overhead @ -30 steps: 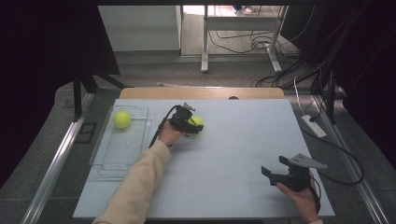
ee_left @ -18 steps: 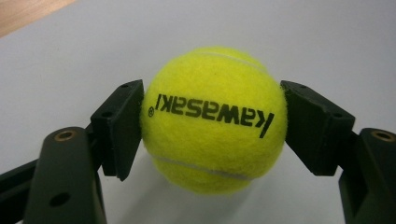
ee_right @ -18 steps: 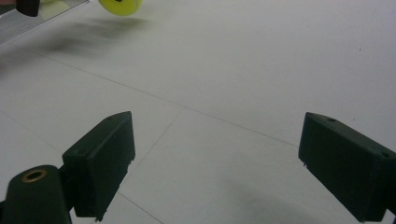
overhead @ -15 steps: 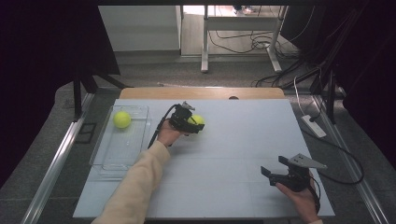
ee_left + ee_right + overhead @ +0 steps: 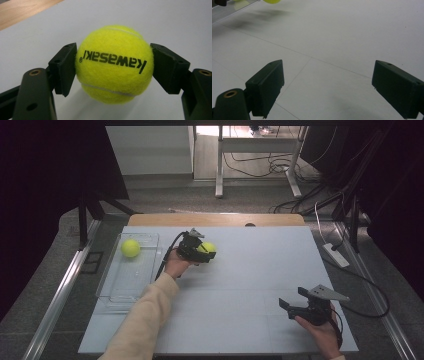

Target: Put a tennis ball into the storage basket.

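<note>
High view is showing the left hand-held gripper [image 5: 206, 254] clamping a yellow tennis ball [image 5: 207, 249] on the white counter [image 5: 250, 270], just to the right of a clear plastic tray [image 5: 116, 285]. Left gripper view is showing the same ball [image 5: 114, 63] pinched between both black pads [image 5: 65, 67], which are pressing against its sides; the ball's printed lettering is reading upside down. A second tennis ball [image 5: 130, 248] is lying inside the tray, near its far end. The right hand-held gripper [image 5: 292, 301] is hovering well apart from the tray, toward the counter's near right corner, with its jaws standing wide and gripping nothing, bare counter [image 5: 332, 45] lying between them.
</note>
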The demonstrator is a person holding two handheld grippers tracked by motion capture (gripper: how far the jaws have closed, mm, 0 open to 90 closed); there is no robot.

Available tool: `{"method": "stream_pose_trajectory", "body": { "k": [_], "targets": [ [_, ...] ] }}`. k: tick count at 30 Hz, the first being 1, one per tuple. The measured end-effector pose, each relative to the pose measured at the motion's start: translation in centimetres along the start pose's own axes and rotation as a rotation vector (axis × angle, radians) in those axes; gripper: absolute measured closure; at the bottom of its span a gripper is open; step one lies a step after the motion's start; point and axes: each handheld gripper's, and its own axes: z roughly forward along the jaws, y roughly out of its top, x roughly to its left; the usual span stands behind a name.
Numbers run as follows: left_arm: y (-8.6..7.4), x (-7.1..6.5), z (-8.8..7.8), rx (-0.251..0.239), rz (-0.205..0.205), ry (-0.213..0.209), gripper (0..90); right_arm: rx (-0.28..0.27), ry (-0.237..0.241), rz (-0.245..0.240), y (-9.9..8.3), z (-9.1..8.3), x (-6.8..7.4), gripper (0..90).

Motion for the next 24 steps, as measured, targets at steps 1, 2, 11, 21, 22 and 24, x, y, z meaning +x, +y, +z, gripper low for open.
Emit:
{"method": "stream_pose_trajectory", "body": {
  "k": [1,2,11,21,22,24],
  "targets": [
    [0.0,0.0,0.0,0.000,0.000,0.000,26.8,0.000,0.000,0.000,0.0,0.0,0.0,10.8],
    [0.0,0.0,-0.2,-0.004,0.000,0.001,26.8,0.000,0.000,-0.001,0.0,0.0,0.0,10.8],
    [0.0,-0.2,-1.2,-0.034,0.005,0.010,26.7,0.001,-0.001,-0.002,0.0,0.0,0.0,10.8],
    [0.0,-0.3,-1.6,-0.040,0.013,0.013,26.7,0.002,-0.002,-0.001,0.0,0.1,0.0,10.8],
    [0.0,-0.3,-1.7,-0.046,0.009,0.011,26.7,0.002,-0.002,-0.001,0.0,0.1,0.0,10.8],
    [0.0,-0.3,-1.9,-0.049,0.010,0.011,26.8,0.001,-0.001,-0.001,0.0,0.1,0.1,10.8]
  ]
}}
